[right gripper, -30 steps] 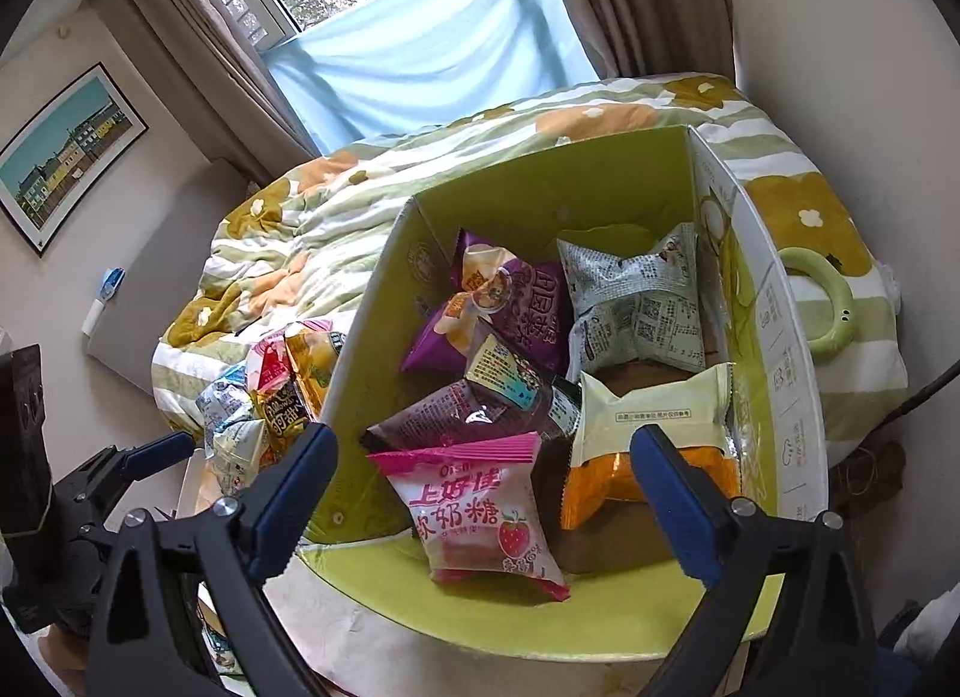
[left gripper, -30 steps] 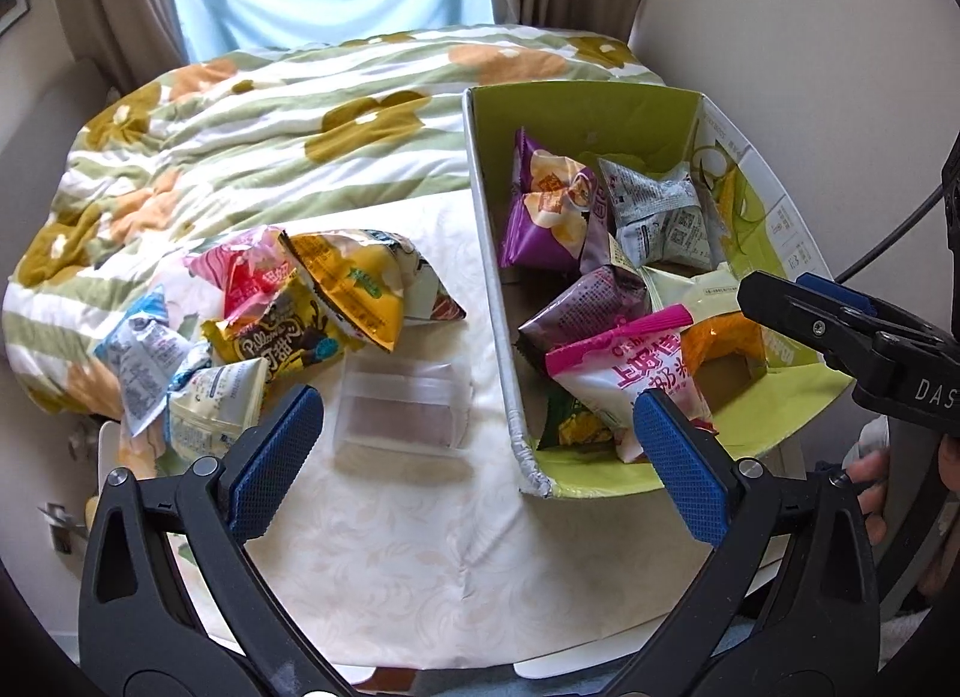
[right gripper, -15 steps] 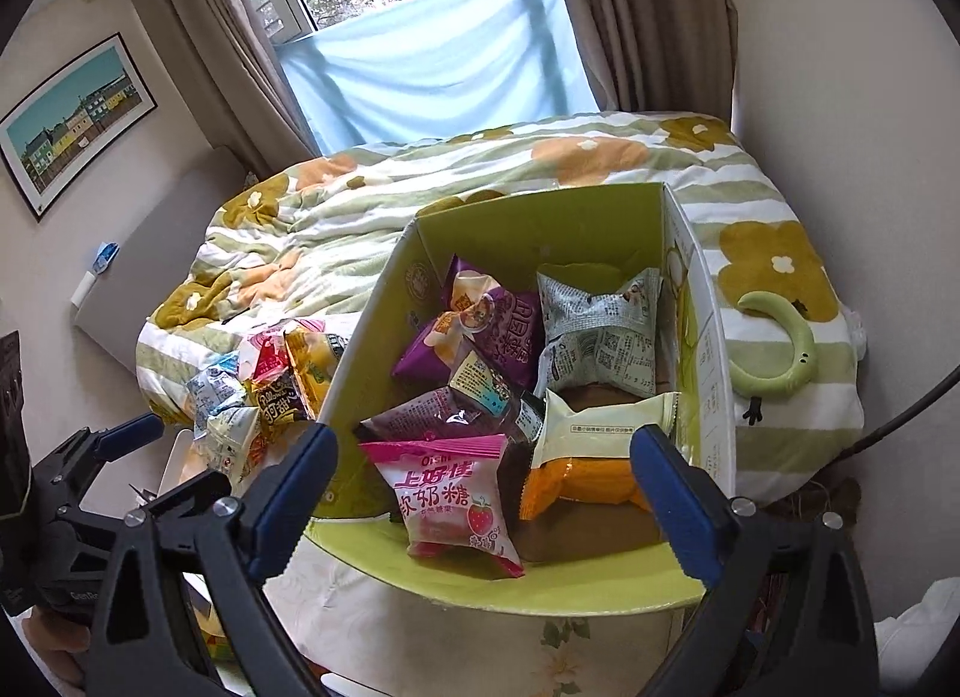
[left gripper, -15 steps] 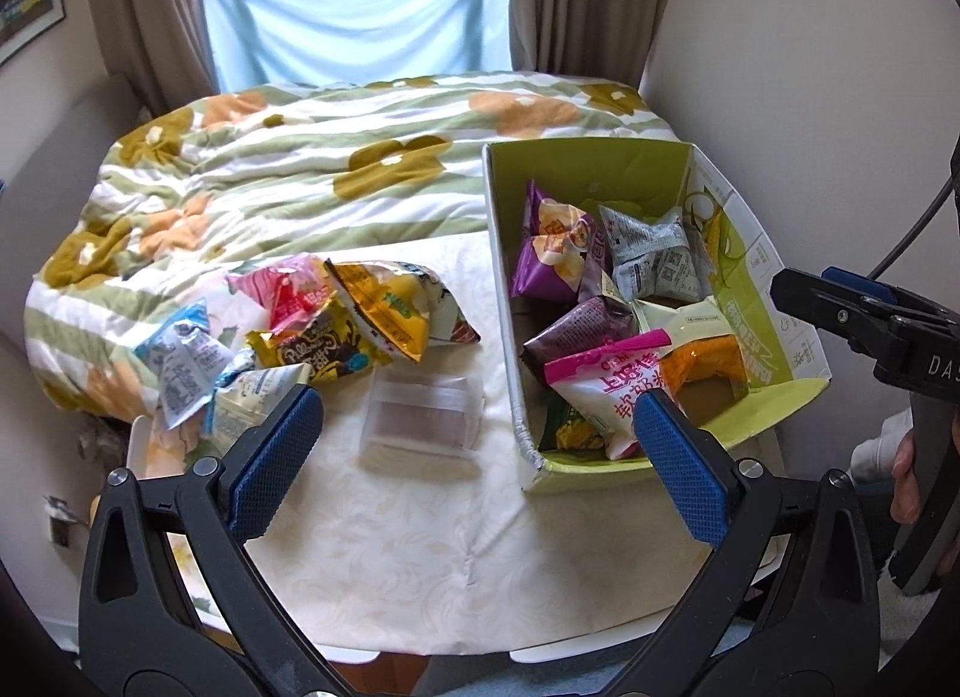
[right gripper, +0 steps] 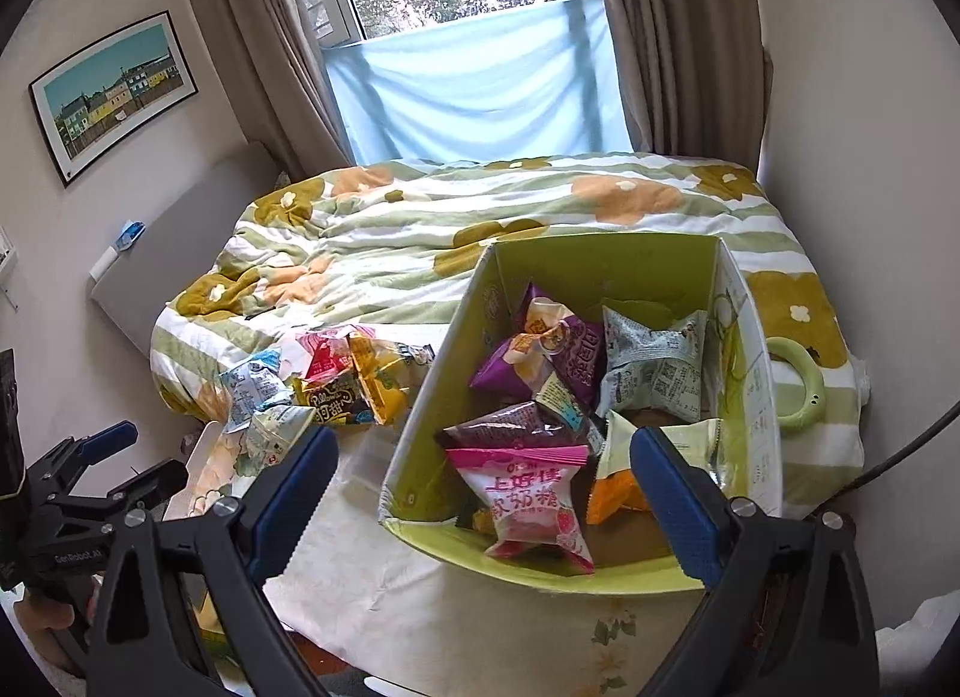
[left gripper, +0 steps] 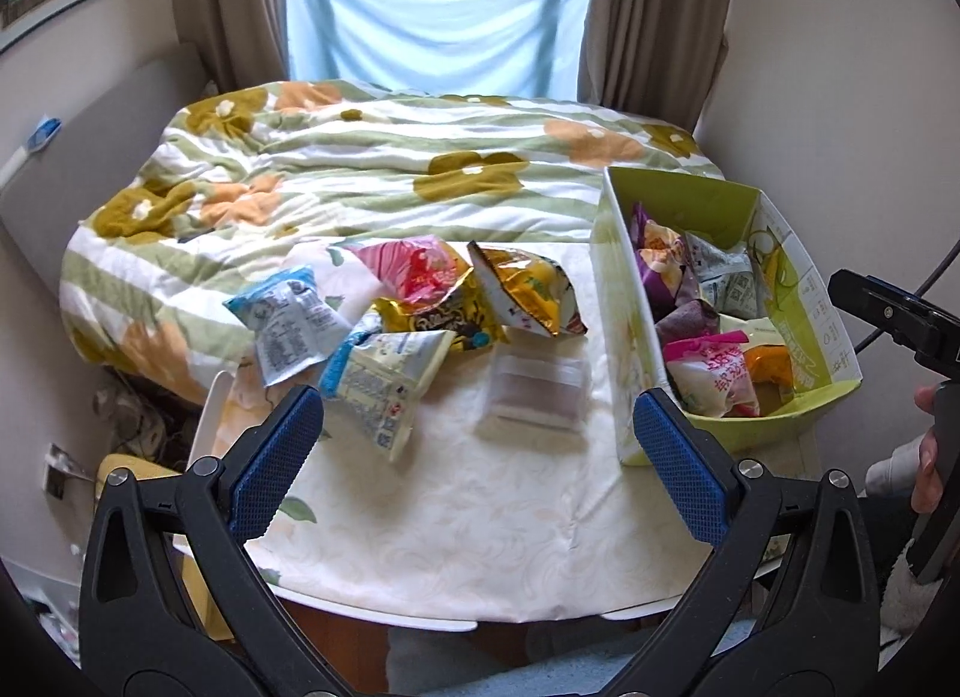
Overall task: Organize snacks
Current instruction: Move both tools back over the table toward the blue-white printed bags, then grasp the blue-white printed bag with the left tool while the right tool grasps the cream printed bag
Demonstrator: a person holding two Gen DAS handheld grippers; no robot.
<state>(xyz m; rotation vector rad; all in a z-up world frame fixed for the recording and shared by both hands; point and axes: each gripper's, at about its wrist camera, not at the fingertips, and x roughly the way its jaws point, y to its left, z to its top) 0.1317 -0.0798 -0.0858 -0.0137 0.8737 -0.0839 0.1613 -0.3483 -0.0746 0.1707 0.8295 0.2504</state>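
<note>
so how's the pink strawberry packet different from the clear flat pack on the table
The pink strawberry packet lies inside the green box, puffed and opaque with printed lettering. The clear flat pack lies on the tablecloth beside the box, see-through and unprinted, with dark contents showing. Both are sealed snack wrappers, and neither gripper holds either.

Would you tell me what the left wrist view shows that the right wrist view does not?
Only the left wrist view shows the whole clear plastic pack on the tablecloth. Only the right wrist view shows the green ring on the bedspread. Both show the green box and the loose snack pile.
</note>
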